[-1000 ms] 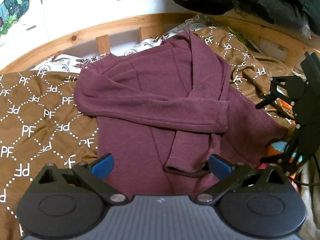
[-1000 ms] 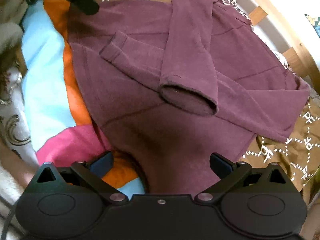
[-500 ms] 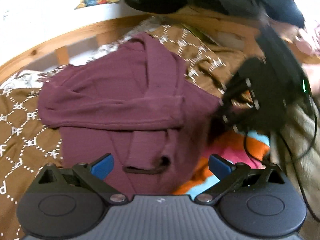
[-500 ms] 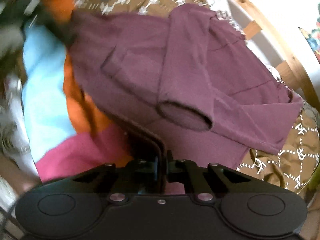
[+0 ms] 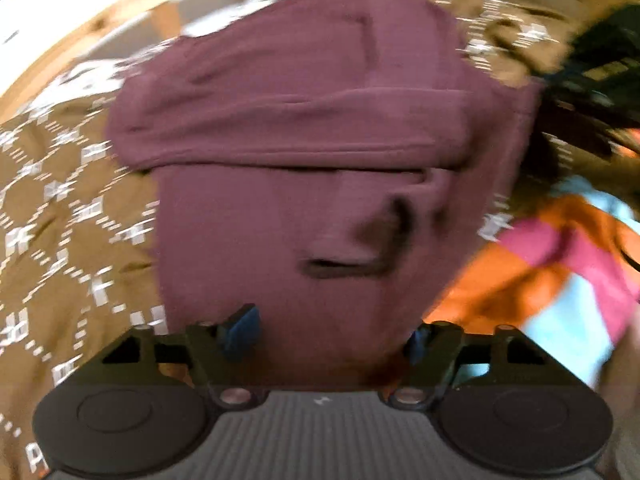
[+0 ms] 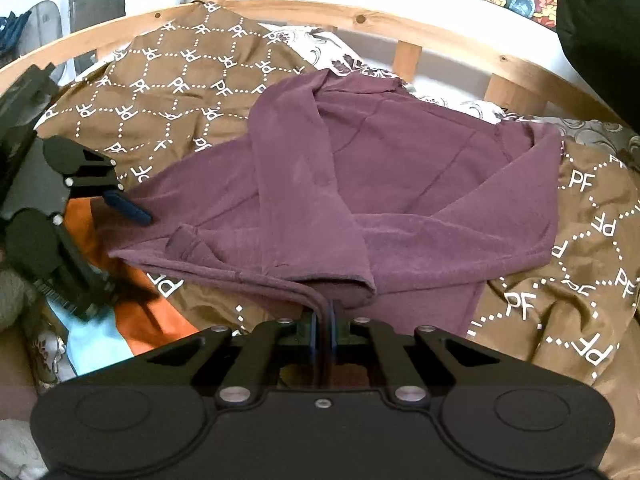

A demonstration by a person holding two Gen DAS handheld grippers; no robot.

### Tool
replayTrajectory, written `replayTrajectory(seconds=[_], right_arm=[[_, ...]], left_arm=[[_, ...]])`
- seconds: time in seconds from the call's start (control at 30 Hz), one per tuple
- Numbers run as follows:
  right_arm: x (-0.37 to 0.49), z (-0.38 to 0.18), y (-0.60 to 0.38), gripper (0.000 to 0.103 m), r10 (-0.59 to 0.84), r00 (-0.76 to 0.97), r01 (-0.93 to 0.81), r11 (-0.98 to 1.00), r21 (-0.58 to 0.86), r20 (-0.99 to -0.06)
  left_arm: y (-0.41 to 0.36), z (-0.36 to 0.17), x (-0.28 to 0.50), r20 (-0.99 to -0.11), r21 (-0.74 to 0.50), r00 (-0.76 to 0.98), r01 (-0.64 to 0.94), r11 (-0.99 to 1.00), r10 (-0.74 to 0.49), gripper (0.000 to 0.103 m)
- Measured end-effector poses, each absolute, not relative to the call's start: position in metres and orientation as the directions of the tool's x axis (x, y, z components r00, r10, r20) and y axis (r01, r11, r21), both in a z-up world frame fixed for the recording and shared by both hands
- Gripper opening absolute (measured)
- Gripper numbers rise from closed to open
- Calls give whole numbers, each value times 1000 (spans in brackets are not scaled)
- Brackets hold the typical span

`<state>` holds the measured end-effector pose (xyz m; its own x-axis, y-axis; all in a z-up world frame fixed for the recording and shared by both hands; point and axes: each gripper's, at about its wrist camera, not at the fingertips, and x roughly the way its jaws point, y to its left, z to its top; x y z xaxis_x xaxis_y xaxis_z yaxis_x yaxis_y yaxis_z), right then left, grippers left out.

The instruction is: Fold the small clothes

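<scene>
A maroon sweater [image 6: 400, 184] lies on the bed with both sleeves folded across its front. My right gripper [image 6: 324, 320] is shut on the sweater's near hem edge, which is lifted a little off the cover. The left wrist view is blurred by motion. There my left gripper [image 5: 330, 336] is low over the other bottom corner of the sweater [image 5: 320, 140]. Its jaws are closing with the hem cloth between the blue pads, and no pinch shows. The left gripper's blue fingertip [image 6: 128, 208] shows at the sweater's left edge in the right wrist view.
The sweater rests on a brown cover [image 6: 168, 80] with a white letter pattern. A wooden bed rail [image 6: 360, 20] curves behind it. An orange, pink and light-blue blanket [image 5: 540, 272] lies beside the hem. A dark garment [image 6: 600, 20] hangs at the upper right.
My right gripper went from open to shut on the hem, then rolled and rose with it. My left gripper dropped toward the near hem and its jaws narrowed around the cloth.
</scene>
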<state>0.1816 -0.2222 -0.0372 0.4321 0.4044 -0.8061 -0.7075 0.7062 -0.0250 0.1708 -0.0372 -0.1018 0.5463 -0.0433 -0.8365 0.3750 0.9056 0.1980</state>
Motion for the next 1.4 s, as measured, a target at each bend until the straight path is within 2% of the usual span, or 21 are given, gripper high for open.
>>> replayTrajectory(seconds=[0.1, 0.27, 0.33, 0.47, 0.5, 0.57, 0.63, 0.73, 0.93, 1.0, 1.03, 1.07, 1.23, 1.4], right_arm=[[181, -38, -224, 6, 404, 436, -704, 710, -24, -804], [184, -39, -227, 6, 390, 457, -677, 736, -28, -799], [185, -38, -229, 6, 387, 464, -666, 746, -25, -797], [184, -41, -225, 7, 364, 459, -674, 737, -51, -810], [182, -44, -222, 8, 347, 449, -686, 724, -69, -823], [178, -54, -212, 23, 290, 436, -717, 684, -134, -852], [169, -66, -200, 30, 218, 433, -752, 622, -217, -875], [156, -82, -183, 34, 140, 420, -809, 506, -300, -897], [136, -80, -183, 31, 71, 531, -781, 427, -455, -844], [131, -72, -187, 24, 71, 571, -756, 434, -490, -818], [128, -68, -189, 11, 73, 591, -744, 433, -508, -803], [126, -65, -189, 6, 75, 608, -735, 428, -525, -790], [99, -37, -196, 5, 124, 686, -692, 416, -590, -717], [61, -5, -205, 5, 181, 693, -693, 437, -574, -698]], left_arm=[[-22, -91, 170, -811, 171, 583, 311, 935, -46, 62], [-7, -72, 167, -748, 205, 664, 226, 952, 3, 51], [-3, -69, 167, -745, 198, 667, 211, 957, 7, 43], [3, -69, 170, -747, 168, 665, 188, 968, 0, 18], [4, -69, 171, -747, 158, 665, 187, 970, -7, 15], [4, -70, 171, -743, 149, 669, 190, 970, -17, 10], [3, -68, 169, -730, 152, 683, 190, 970, -20, 7], [5, -63, 162, -706, 147, 708, 187, 971, -30, 6], [14, -40, 139, -655, 95, 755, 141, 985, -45, 5], [15, -31, 125, -624, 71, 779, 127, 989, -55, 4], [15, -27, 119, -611, 58, 789, 119, 991, -59, 4], [14, -25, 111, -597, 53, 800, 113, 992, -59, 4], [8, -13, 71, -535, 113, 845, 82, 990, -9, 3], [18, 8, 33, -535, 65, 844, 96, 993, -46, 3]])
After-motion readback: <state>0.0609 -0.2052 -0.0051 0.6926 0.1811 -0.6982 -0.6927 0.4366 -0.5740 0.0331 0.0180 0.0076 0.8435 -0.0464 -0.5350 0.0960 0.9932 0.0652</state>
